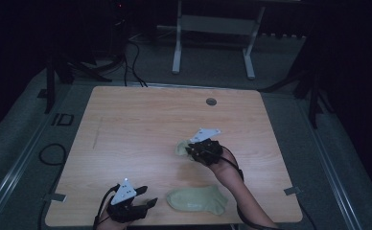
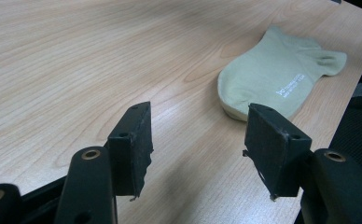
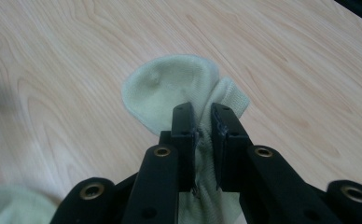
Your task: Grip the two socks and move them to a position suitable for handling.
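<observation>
1. High view. Wooden table (image 1: 126, 124) under dim light. Right gripper (image 1: 193, 148) out past mid-table, clenched on a bunched pale green sock (image 1: 180, 147), most of it pulled up off the wood. Second sock (image 1: 196, 200) flat at the near edge of the table, well apart from the held one. Left gripper (image 1: 148, 203) low at the near edge, just beside the flat sock's toe end, not touching it.

2. Left gripper view. Jaws spread wide, nothing between them, bare wood below. Flat sock (image 2: 272, 84) ahead of the jaws toward the table's near edge, smooth, small white print on its side, cuff end pointing away.

3. Right gripper view. Jaws pinched nearly together on a fold of the held sock (image 3: 170, 95); rounded part of the sock spills forward onto the table beyond the jaw tips. Blurred green corner at lower left, probably the flat sock (image 3: 11, 205).

4. Progress, judged. One sock gripped and partly lifted; the other untouched. Pairing or stacking looks likely: still left, bringing the held sock back across the table to the flat one, aligning, letting go. Early to middle stage.
</observation>
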Demonstrator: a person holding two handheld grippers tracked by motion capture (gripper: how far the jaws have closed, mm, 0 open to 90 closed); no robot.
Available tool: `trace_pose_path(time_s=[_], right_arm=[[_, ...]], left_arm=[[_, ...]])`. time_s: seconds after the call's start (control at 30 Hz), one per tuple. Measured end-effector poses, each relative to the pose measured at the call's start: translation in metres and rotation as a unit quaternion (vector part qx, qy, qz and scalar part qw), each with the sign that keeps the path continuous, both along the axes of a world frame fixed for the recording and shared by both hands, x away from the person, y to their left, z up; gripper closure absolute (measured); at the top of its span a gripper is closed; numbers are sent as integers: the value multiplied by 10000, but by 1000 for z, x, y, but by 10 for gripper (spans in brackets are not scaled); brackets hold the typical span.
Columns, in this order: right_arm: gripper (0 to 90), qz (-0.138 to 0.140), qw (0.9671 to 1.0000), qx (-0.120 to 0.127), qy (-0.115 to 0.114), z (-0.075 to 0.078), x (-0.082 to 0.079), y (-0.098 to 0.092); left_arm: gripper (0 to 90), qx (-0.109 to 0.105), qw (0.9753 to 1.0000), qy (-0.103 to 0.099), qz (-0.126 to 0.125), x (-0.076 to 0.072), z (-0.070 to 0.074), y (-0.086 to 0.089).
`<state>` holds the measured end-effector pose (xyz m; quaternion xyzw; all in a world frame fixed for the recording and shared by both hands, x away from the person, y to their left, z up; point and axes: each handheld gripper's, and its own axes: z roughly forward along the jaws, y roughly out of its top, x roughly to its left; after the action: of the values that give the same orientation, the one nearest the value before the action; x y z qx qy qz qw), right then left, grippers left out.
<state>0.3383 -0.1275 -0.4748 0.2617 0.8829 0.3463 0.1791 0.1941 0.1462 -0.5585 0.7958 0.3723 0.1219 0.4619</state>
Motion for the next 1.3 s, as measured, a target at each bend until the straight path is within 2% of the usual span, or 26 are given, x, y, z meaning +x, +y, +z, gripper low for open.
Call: trace_pose_path(time_s=[0.2,0.33,0.4,0.53,0.73,0.8,0.83,0.97,1.0,1.1,1.13,1.17,1.2,1.3], right_arm=[[804,-206,9997,144,-15,-10,-15,-27],[804,-267,9996,57,-9,-20,-20,-33],[803,-330,9994,22,75,-31,-21,-37],[800,-208,9996,-56,171,-45,-20,-34],[793,-266,9988,-221,333,-65,-15,-27],[779,-255,9982,-346,411,-75,-15,-24],[776,-256,9985,-301,370,-78,-15,-23],[741,-307,9986,-243,364,-79,-16,-22],[655,-254,9984,-251,445,-78,-16,-21],[566,-186,9985,-186,478,-68,-17,-21],[566,-186,9985,-186,478,-68,-17,-21],[538,-155,9985,-130,512,-63,-17,-22],[543,-154,9990,-71,417,-51,-18,-24],[617,-213,9992,5,325,-34,-13,-32]], left_arm=[[416,-32,10000,12,18,0,0,-1],[416,-14,10000,28,-8,0,0,-2],[416,-1,10000,28,-44,0,-1,-4],[416,7,10000,14,-75,0,-1,-6],[416,74,9999,23,-137,1,-2,-9],[416,79,9998,33,-152,2,-2,-11],[416,80,9998,33,-158,3,-3,-11],[416,99,9998,46,-181,6,-2,-15],[416,81,9998,58,-185,7,-1,-15],[416,69,9998,46,-205,13,3,-17],[407,69,9998,46,-205,13,3,-17],[407,82,9998,124,-119,20,6,-20],[358,94,9998,154,-94,24,8,-22],[358,192,9996,55,-216,37,17,-31]])
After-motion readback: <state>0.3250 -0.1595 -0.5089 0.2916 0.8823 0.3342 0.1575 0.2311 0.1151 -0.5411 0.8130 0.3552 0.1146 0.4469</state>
